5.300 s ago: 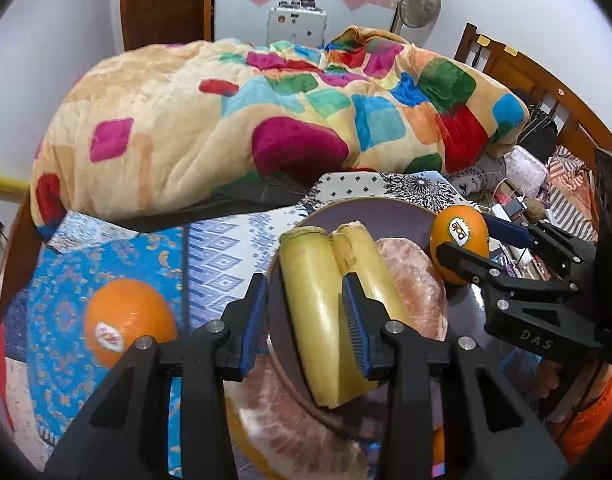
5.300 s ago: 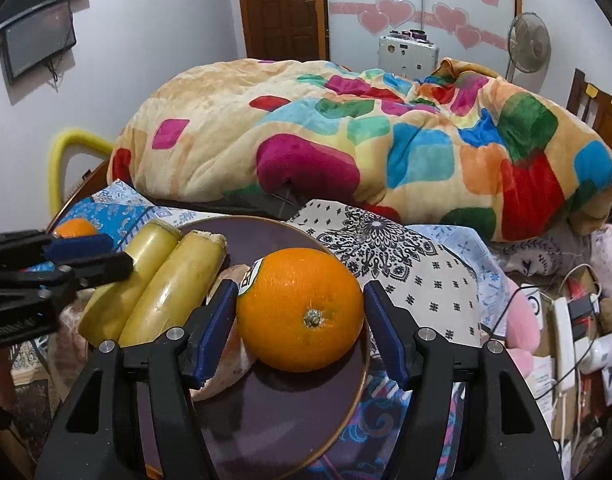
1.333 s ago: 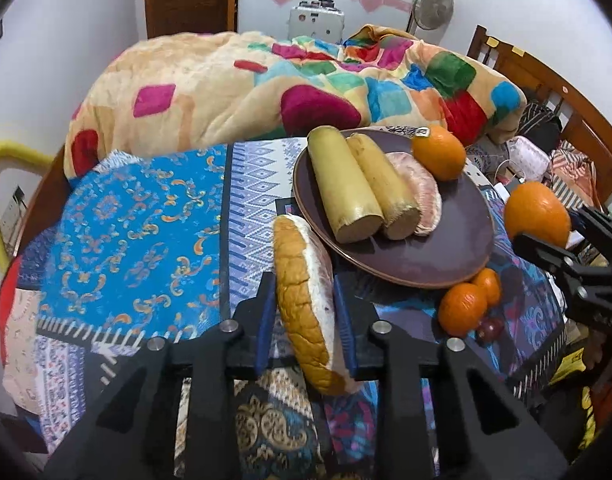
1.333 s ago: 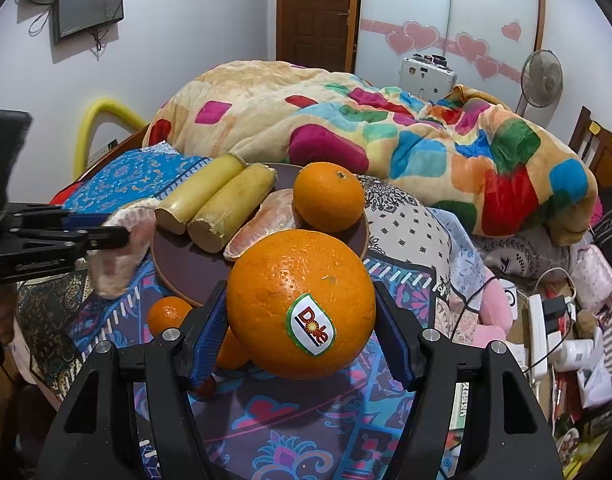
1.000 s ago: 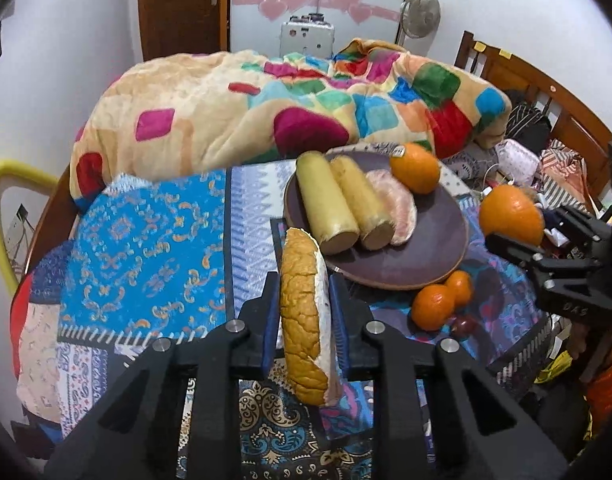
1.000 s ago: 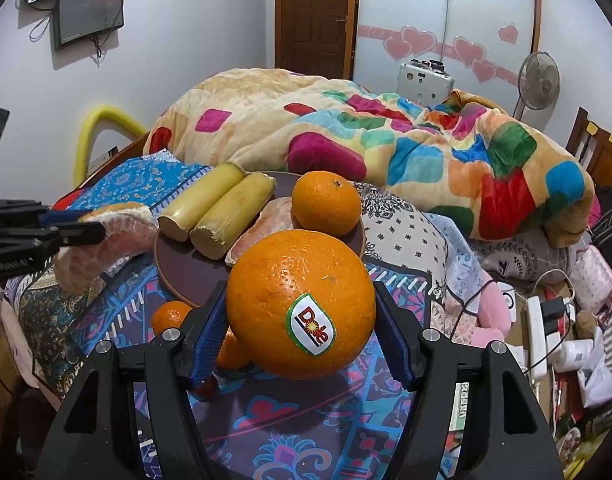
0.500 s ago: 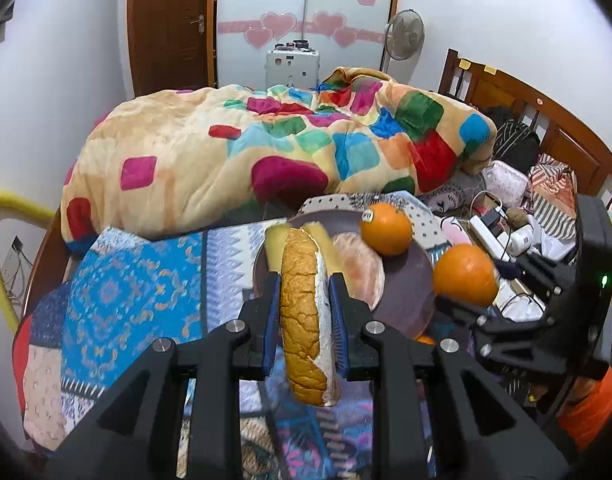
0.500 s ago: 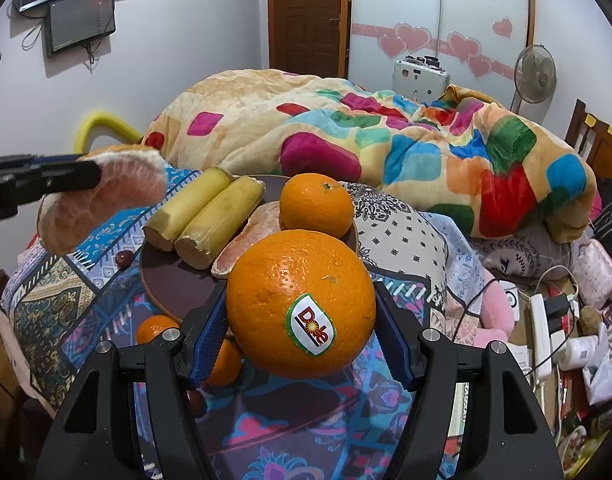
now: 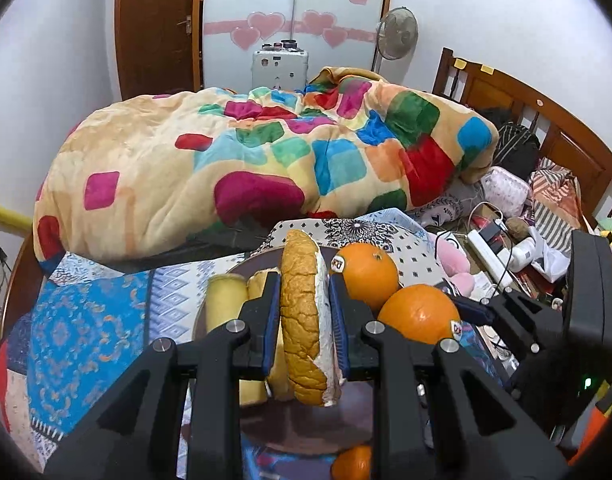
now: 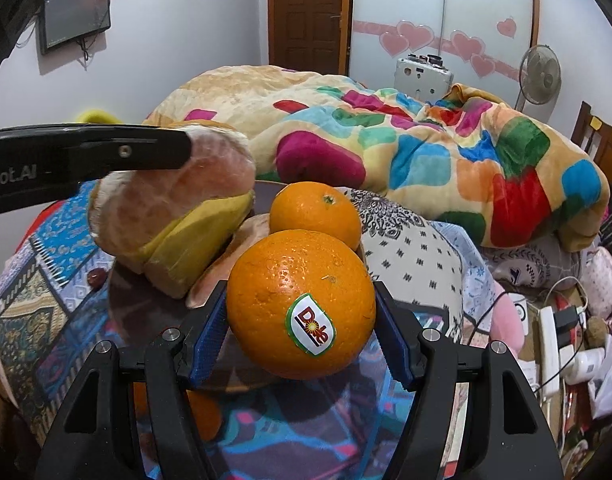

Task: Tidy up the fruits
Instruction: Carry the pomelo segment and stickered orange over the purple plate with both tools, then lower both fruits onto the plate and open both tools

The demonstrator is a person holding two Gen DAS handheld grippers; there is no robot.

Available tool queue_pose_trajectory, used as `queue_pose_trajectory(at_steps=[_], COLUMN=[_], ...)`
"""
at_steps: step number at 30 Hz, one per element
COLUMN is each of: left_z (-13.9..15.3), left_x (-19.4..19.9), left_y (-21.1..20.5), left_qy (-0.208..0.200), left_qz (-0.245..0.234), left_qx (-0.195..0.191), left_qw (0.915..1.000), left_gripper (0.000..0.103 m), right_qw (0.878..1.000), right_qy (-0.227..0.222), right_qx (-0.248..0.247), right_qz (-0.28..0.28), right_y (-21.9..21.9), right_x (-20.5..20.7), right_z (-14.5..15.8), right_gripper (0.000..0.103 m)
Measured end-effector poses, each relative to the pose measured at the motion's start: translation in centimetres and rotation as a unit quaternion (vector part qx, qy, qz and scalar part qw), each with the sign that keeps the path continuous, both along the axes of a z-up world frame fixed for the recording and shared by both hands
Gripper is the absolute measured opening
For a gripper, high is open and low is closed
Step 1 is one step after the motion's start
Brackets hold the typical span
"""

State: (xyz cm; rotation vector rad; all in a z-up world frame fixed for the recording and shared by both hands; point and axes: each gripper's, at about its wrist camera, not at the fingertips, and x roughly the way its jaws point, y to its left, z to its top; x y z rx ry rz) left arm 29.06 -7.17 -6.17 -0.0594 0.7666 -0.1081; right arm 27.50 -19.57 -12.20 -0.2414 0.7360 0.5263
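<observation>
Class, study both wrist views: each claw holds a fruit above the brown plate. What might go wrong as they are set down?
1. The left claw pinches the soft pomelo wedge on its thin sides; it may squash or slip out.
2. The plate already holds two yellow fruits, another wedge and an orange, so the stickered orange in the right claw may roll off.
3. Both claws are close together over the plate and may collide.
</observation>
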Motion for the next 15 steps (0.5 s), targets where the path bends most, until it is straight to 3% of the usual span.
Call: queue_pose_trajectory(at_steps=[4,15], left_z=[-1.9,-3.2], left_x=[1.3,0.8], left_y=[-0.1,0.4], left_qy=[0.034,0.056], left_qz=[-0.005,-0.007], left_qx=[-0.018,-0.026], left_qw=[0.9992,0.9981], left_gripper=[0.023,0.025], right_qw=[1.0,1.0], right_qy=[-0.006,-0.006], right_qx=[-0.001,-0.008], right_qz=[0.003,0.007], right_y=[0.3,0.6], right_x=[0.3,0.3], right_z=[-0.3,-0.5], right_gripper=[0.065,0.066])
